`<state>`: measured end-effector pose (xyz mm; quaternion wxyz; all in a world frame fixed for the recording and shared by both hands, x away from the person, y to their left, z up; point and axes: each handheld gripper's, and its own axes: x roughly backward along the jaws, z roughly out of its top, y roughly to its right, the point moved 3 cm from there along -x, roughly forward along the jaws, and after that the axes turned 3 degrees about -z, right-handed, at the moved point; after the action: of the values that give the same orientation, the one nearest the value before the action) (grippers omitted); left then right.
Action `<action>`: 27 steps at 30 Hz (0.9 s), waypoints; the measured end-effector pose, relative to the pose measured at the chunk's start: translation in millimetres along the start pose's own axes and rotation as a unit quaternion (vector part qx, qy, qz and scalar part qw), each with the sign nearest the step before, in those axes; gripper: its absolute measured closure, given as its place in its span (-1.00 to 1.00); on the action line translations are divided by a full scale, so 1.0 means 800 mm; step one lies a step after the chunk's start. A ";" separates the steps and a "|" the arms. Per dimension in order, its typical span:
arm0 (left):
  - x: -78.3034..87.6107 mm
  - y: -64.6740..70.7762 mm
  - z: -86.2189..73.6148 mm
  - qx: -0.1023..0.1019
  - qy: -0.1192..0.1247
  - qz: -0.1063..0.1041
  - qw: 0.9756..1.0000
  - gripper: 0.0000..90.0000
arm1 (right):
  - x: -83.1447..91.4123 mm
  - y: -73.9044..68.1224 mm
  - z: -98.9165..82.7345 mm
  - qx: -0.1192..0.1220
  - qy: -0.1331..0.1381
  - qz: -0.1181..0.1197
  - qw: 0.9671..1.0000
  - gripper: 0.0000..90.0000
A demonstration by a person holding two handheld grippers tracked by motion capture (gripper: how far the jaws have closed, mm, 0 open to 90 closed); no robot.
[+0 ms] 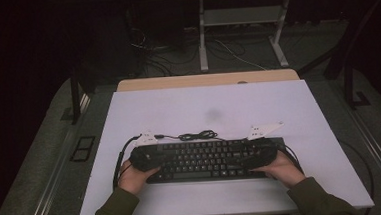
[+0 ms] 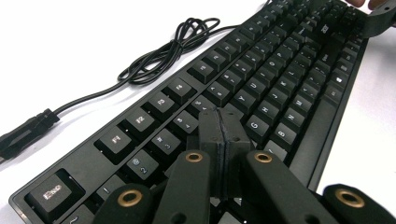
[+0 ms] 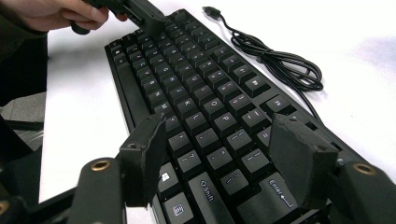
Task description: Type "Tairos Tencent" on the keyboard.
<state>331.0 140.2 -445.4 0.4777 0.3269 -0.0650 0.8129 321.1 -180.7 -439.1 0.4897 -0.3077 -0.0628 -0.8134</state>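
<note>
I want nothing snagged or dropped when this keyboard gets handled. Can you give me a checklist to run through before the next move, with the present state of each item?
1. Left hand-held gripper shut, nothing between its jaws: ok.
2. Right hand-held gripper open above the Enter end of the keyboard, gripping nothing: ok.
3. Keyboard lying flat on the table: ok.
4. Cable coiled behind the keyboard, its plug loose on the table: ok.
5. Cable away from both grippers: ok.
6. Whether either gripper presses a key: cannot tell.
</note>
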 end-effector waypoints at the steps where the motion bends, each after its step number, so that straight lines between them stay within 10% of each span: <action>1: -0.001 -0.001 0.000 0.000 0.000 0.001 1.000 0.98 | 0.000 0.000 0.000 0.000 0.000 0.000 1.000 -0.20; 27: -0.014 -0.006 -0.004 -0.005 -0.016 0.007 1.000 0.98 | 0.002 0.000 0.000 0.001 0.001 -0.002 1.000 -0.19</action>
<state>337.4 136.1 -455.1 0.4722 0.3373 -0.0789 0.8106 320.6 -181.6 -438.3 0.4888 -0.3064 -0.0638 -0.8144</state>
